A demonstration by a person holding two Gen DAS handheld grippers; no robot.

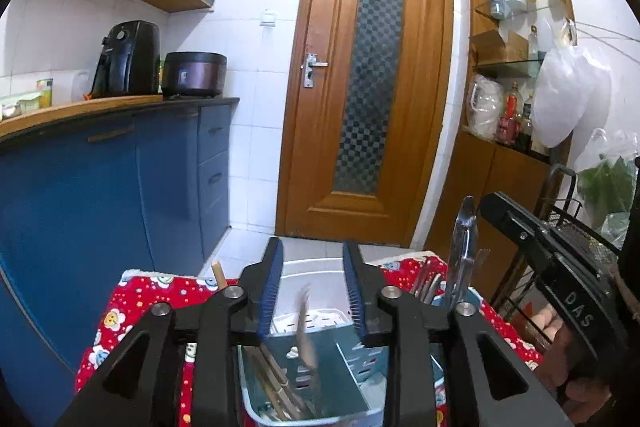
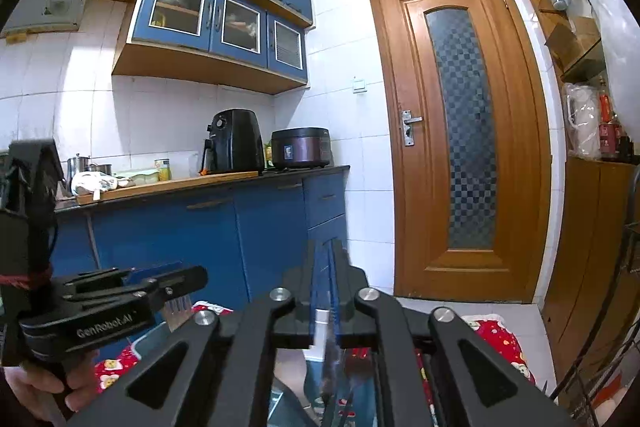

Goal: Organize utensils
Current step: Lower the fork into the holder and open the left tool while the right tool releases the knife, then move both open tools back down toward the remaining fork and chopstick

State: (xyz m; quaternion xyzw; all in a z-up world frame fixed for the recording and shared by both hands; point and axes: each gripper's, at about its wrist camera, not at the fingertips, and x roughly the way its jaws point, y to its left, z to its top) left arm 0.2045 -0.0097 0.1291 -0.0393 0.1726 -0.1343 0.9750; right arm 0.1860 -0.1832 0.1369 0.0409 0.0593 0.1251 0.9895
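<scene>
Our black left gripper with blue ribbed pads [image 1: 313, 287] points forward, jaws spread wide and holding nothing. Our black right gripper [image 2: 326, 283], just to its right, has its blue pads pressed nearly together.

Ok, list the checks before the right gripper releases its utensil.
1. Left gripper open, out of the way: ok, its fingers are spread and grip nothing.
2. Right gripper shut on the white-handled utensil: ok.
3. That utensil above the teal holder: cannot tell, the view below the fingers is blurred.
4. Brown utensil at rest in the holder: cannot tell, it is motion-blurred.
5. Holder sits on the red cloth: ok.
</scene>
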